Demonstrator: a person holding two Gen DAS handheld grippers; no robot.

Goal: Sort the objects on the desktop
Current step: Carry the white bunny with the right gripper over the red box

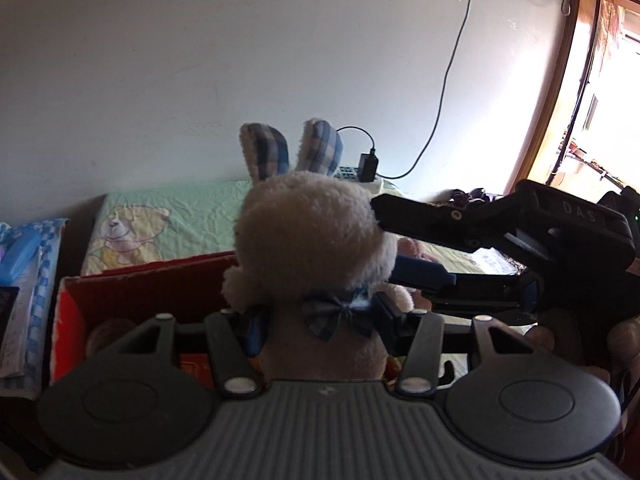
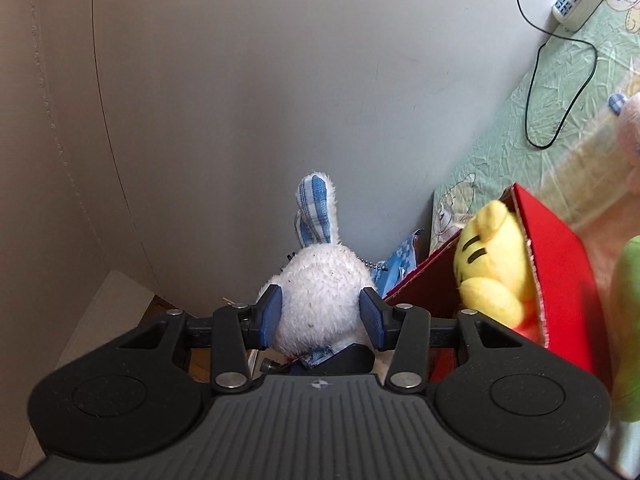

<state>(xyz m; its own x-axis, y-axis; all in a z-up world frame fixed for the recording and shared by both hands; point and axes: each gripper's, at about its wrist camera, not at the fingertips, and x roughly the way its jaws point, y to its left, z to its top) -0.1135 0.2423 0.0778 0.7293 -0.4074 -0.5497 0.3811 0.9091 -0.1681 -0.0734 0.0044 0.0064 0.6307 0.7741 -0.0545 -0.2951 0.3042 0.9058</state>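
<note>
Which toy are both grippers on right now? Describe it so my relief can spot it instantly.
Find the red cardboard box on the green bear-print sheet. Beside the box, the left gripper and right gripper both clamp a white plush rabbit. Its blue plaid ears and bow tie distinguish it from the yellow plush in the box.

A pale green crinkled bedsheet with cartoon bears [image 1: 176, 216] covers the surface. An open red cardboard box [image 1: 132, 292] rests on it; beyond the box, a white power strip [image 2: 580, 4] by the wall.

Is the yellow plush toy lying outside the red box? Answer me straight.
No. In the right wrist view the yellow plush toy sits inside the red box, leaning against its inner wall.
</note>
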